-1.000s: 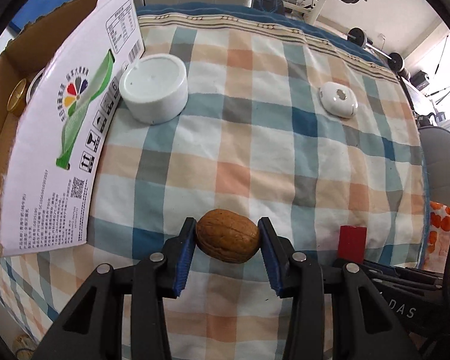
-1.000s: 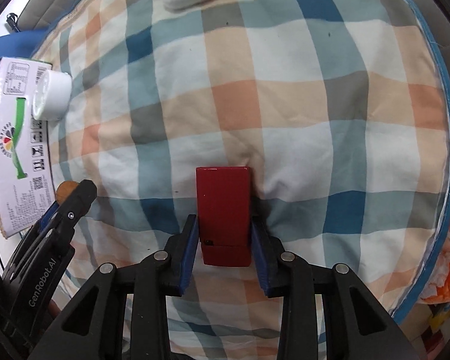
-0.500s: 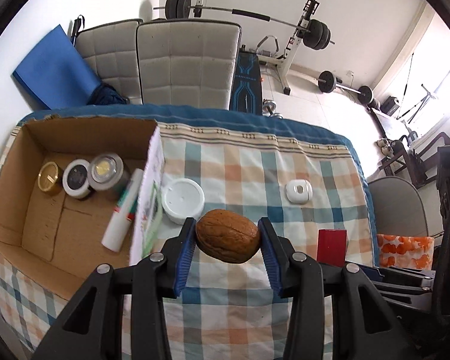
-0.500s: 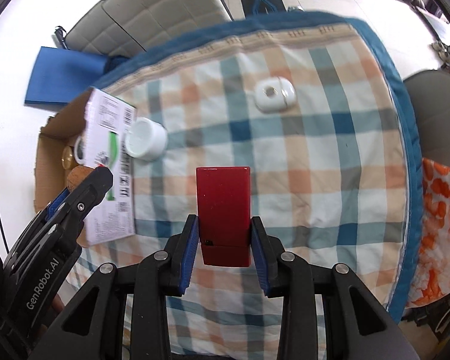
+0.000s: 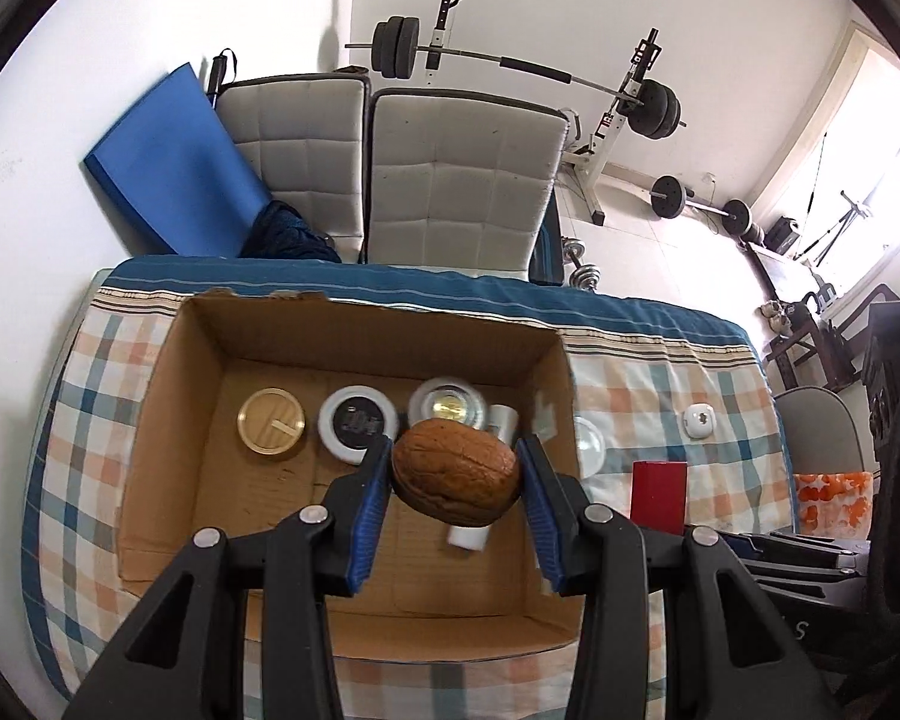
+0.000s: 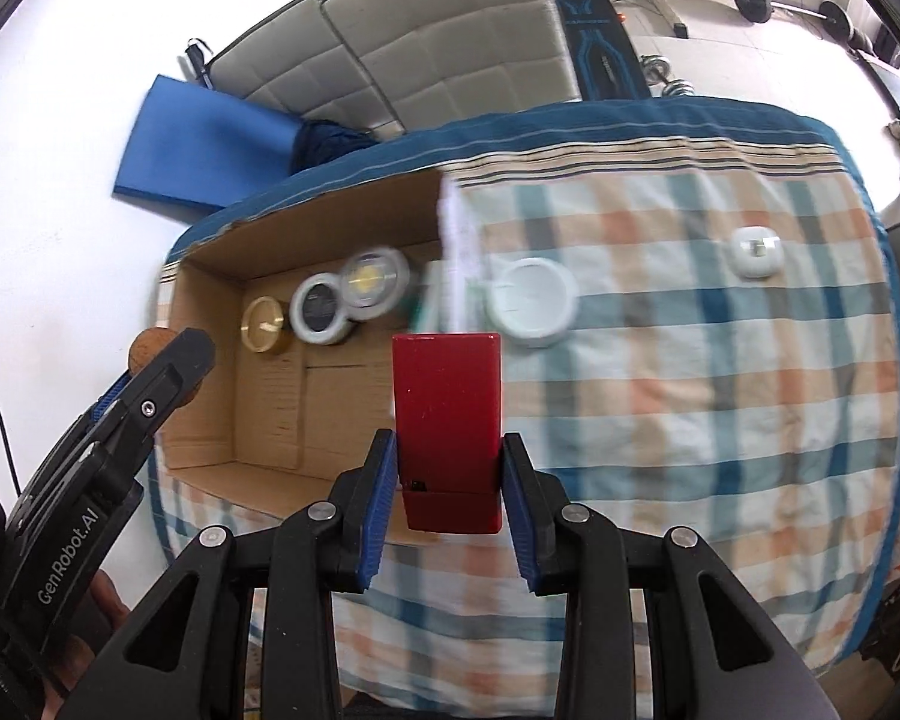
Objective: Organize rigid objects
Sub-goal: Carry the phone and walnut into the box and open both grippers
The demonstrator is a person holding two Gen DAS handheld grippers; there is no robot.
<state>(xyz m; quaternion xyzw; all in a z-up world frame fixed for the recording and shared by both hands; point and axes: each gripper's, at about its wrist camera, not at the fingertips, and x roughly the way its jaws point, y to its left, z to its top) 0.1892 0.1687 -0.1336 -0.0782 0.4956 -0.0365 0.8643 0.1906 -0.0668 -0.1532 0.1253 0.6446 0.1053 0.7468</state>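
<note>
left tongs [image 5: 455,483] pinch walnut [image 5: 456,479] above cardboard box [image 5: 168,420]; round shell may slip. right tongs [image 6: 448,468] clamp red block [image 6: 447,414] at frame centre; could clip box wall.

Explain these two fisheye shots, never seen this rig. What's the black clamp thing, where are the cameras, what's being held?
No robot arm here: a person carries a two-finger gripper in each hand, with a camera on each looking along the fingers. The left wrist view shows the left gripper shut on a walnut, above an open cardboard box holding three round tins and a white tube. The right wrist view shows the right gripper shut on a red block. On the checked cloth beside the box sit a white round lid and a small white device.
</note>
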